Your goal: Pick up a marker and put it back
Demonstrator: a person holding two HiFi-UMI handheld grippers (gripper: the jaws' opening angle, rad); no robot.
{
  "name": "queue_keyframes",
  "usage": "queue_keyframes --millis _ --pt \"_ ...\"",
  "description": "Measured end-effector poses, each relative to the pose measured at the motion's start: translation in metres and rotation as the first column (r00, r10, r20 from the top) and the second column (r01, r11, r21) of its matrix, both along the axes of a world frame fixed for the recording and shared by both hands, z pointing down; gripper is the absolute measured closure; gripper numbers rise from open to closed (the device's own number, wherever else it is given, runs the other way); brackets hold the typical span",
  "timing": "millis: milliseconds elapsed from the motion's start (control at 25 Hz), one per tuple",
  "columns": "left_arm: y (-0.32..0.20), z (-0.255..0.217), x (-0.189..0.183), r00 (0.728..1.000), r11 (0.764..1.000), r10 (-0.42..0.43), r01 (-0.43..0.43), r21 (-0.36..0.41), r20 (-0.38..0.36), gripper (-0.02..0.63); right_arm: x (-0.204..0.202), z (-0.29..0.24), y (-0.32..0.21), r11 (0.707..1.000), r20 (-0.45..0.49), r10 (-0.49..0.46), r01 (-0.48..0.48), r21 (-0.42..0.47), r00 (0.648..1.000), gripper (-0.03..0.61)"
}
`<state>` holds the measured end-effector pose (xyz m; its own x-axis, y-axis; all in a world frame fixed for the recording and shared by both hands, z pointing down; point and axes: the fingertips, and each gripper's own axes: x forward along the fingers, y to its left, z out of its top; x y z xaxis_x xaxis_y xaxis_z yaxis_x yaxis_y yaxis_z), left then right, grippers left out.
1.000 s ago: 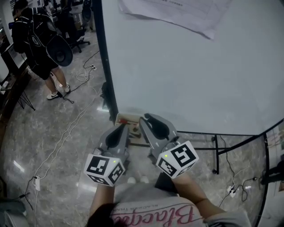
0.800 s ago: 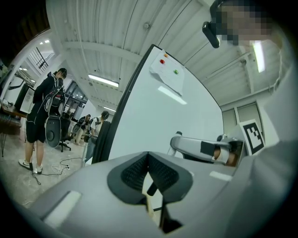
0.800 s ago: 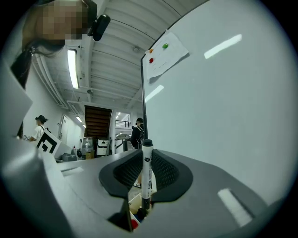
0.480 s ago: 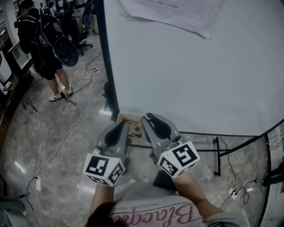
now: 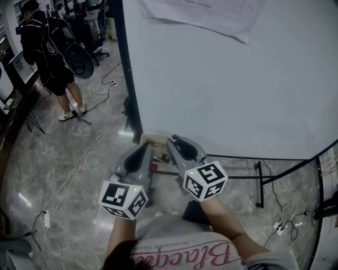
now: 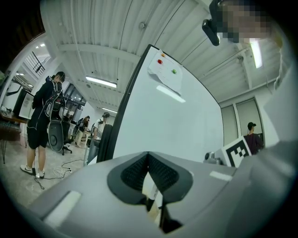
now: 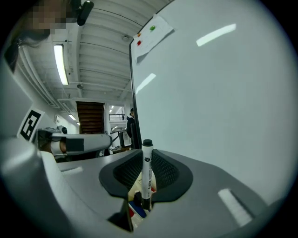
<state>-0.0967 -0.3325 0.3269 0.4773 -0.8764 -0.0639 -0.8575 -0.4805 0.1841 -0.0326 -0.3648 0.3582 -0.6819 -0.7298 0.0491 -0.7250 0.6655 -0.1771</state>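
White plastic with a black cap: that is the marker [image 7: 147, 173], and it stands straight up between the two jaws of the right gripper [image 7: 147, 153]. The dark pads press on it from both sides, so the right gripper is pinching the marker. Just under it sit some red and blue bits [image 7: 137, 210], too small to tell what they are. The left gripper [image 6: 148, 157] has its jaws pushed together at the tips, with nothing squeezed there. Through the thin gap lower down a white thing with a dark end shows, and I cannot tell if it touches the pads. From the head view, both grippers are held side by side and low, close to the bottom edge of the big whiteboard [image 5: 227, 79]. The left gripper [image 5: 143, 148] and the right gripper [image 5: 174, 140] both point at a small tan tray [image 5: 149, 139] at the foot of the board. The marker is hidden from this view behind the right gripper. A sheet of paper [image 5: 211, 16] hangs at the top of the board. Far off on the left a person [image 5: 50, 55] in dark clothes stands on the shiny grey floor [image 5: 63, 174], where thin cables [image 5: 79, 158] lie.
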Motion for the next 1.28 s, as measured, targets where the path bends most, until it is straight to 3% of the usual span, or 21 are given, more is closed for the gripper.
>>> queue_keyframes --millis 240,480,840,960,1040,1280 --pt "0.001 0.008 -0.006 1.000 1.000 -0.013 0.013 -0.028 -0.007 0.615 -0.005 0.041 -0.009 0.990 0.039 0.009 -0.004 -0.141 0.999 0.515" --pt "0.000 0.014 -0.008 1.000 0.999 -0.020 0.020 -0.045 -0.010 0.615 -0.006 0.061 -0.013 0.982 0.030 0.028 -0.022 -0.187 0.999 0.514" --pt "-0.002 0.015 -0.008 1.000 0.999 -0.013 0.013 -0.045 0.001 0.615 -0.002 0.075 -0.020 0.981 -0.072 0.070 -0.082 -0.176 0.995 0.505" --pt "-0.003 0.015 -0.007 1.000 0.999 -0.006 0.006 -0.044 0.004 0.615 -0.001 0.081 -0.021 0.979 -0.128 0.069 -0.092 -0.184 0.989 0.468" --pt "-0.003 0.015 -0.005 1.000 0.999 0.000 0.000 -0.044 0.004 0.615 -0.002 0.079 -0.019 0.981 -0.127 0.054 -0.076 -0.178 0.990 0.397" --pt "-0.005 0.015 -0.002 1.000 0.999 0.013 -0.013 -0.042 0.004 0.615 0.011 0.036 -0.009 0.994 -0.096 0.080 -0.086 -0.062 0.992 0.379"
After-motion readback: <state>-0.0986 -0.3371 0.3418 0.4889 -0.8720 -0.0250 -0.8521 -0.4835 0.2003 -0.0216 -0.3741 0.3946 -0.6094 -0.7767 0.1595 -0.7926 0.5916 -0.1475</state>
